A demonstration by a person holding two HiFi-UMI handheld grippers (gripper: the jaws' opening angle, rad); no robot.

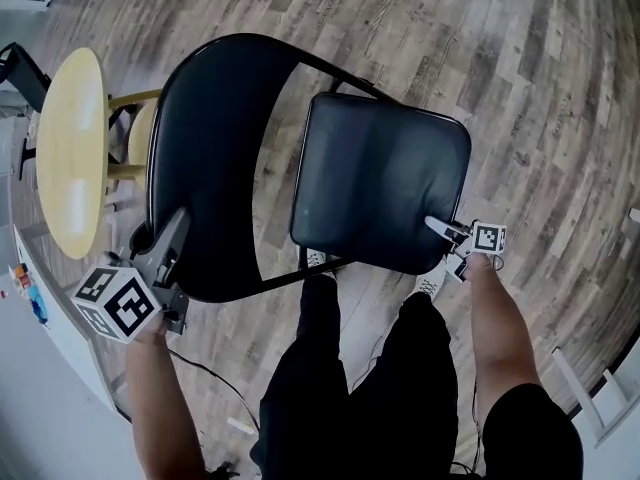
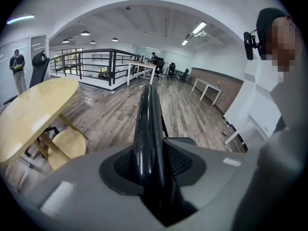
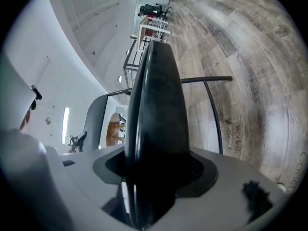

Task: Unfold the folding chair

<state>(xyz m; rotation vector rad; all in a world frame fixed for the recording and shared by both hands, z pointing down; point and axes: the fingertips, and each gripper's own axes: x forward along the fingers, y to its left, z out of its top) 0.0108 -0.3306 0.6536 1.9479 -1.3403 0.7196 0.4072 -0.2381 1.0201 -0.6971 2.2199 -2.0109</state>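
Note:
From above, in the head view, I see a black folding chair standing half open: its broad curved backrest (image 1: 215, 148) is on the left and its padded seat (image 1: 380, 178) on the right. My left gripper (image 1: 172, 238) is shut on the backrest's near edge. In the left gripper view that edge (image 2: 147, 124) runs up between the jaws of the left gripper (image 2: 151, 170). My right gripper (image 1: 447, 231) is shut on the seat's near right corner. The right gripper view shows the seat (image 3: 156, 95) edge-on, pinched between the jaws of the right gripper (image 3: 151, 179), with a thin frame tube (image 3: 211, 109) beyond.
A round pale wooden table (image 1: 70, 148) and a stool (image 1: 140, 133) stand left of the chair on the plank floor. The person's legs (image 1: 350, 368) are just behind the chair. A dark cable (image 1: 215, 383) lies on the floor. A railing (image 2: 96, 64) and desks stand far off.

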